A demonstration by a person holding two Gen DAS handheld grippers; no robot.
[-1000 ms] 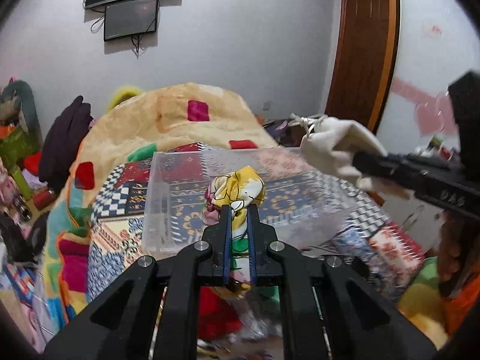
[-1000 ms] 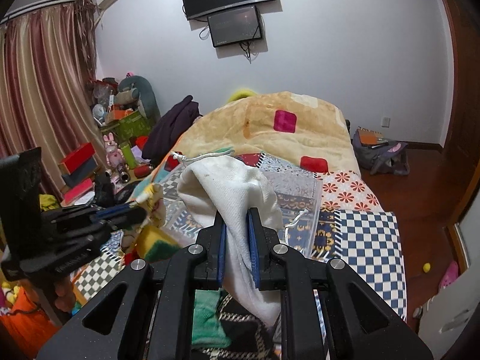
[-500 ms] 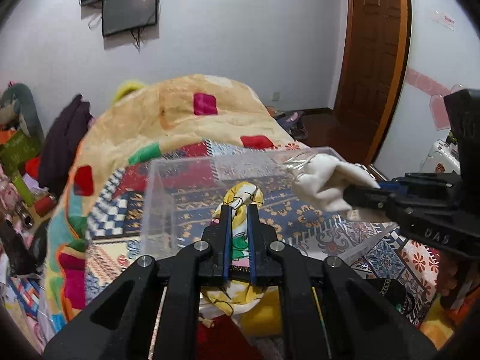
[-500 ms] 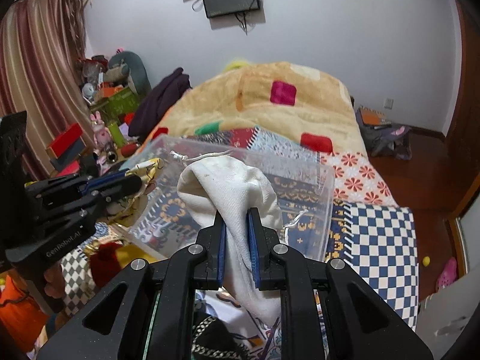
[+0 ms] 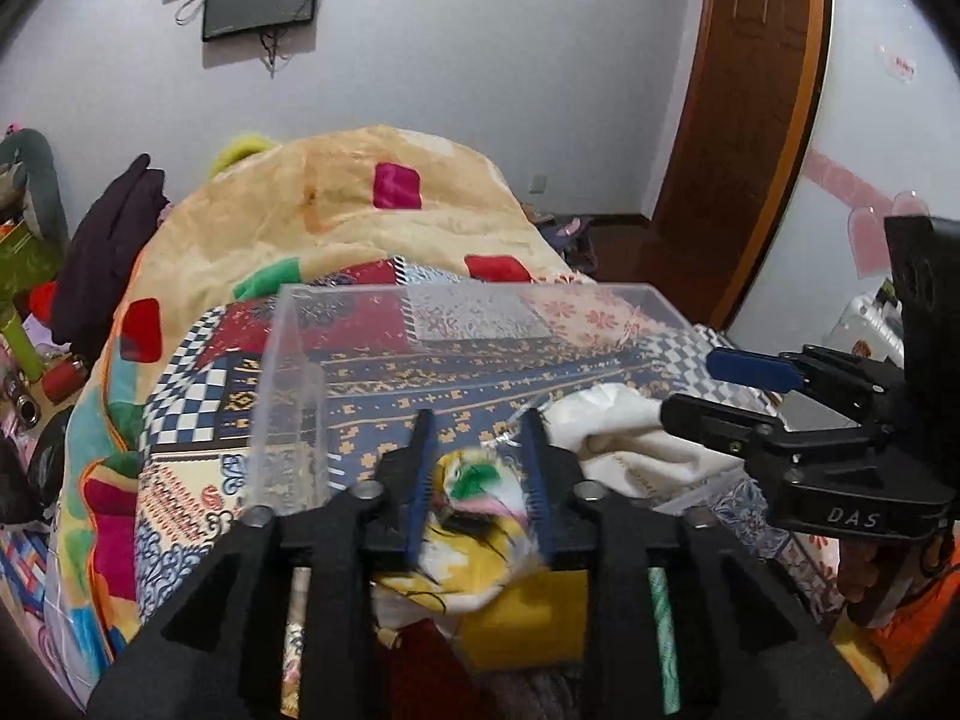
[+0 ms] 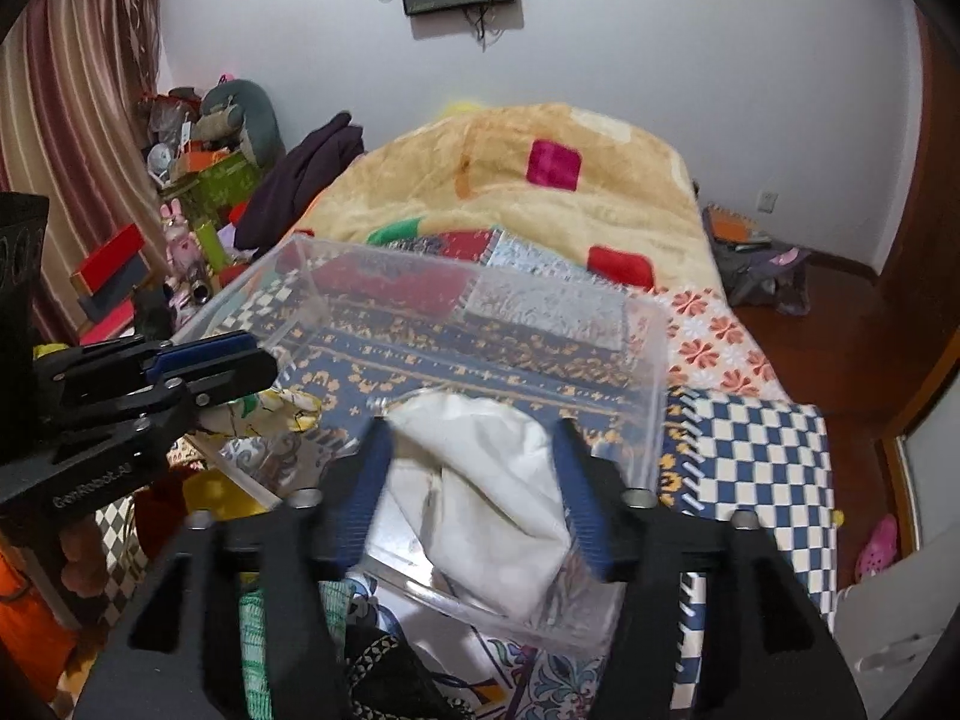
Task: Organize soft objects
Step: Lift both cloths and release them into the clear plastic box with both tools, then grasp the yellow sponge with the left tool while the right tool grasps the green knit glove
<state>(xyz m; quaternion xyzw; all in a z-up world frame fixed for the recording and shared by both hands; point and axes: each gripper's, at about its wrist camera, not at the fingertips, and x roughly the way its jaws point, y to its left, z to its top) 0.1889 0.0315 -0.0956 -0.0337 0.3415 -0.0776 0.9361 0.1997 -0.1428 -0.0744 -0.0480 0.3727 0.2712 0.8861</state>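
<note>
A clear plastic box (image 5: 288, 360) (image 6: 654, 372) sits on the patterned bed cover. My left gripper (image 5: 480, 468) is open over its near edge, and a yellow patterned cloth (image 5: 474, 528) lies loose between the fingers. My right gripper (image 6: 474, 468) is open too, with a white cloth bag (image 6: 486, 492) lying in the box between its fingers. The white bag also shows in the left wrist view (image 5: 624, 438), beside the yellow cloth. The right gripper shows at the right of the left wrist view (image 5: 720, 384), and the left gripper at the left of the right wrist view (image 6: 234, 360).
A tan blanket with coloured squares (image 5: 336, 204) is heaped on the bed behind the box. More soft items, red and yellow (image 5: 522, 618), lie under the grippers. Toys and boxes (image 6: 198, 180) crowd the left side. A wooden door (image 5: 738, 120) stands on the right.
Both grippers moved down over the box and opened. The yellow cloth and the white bag were let go and now lie loose at the box's near end.
</note>
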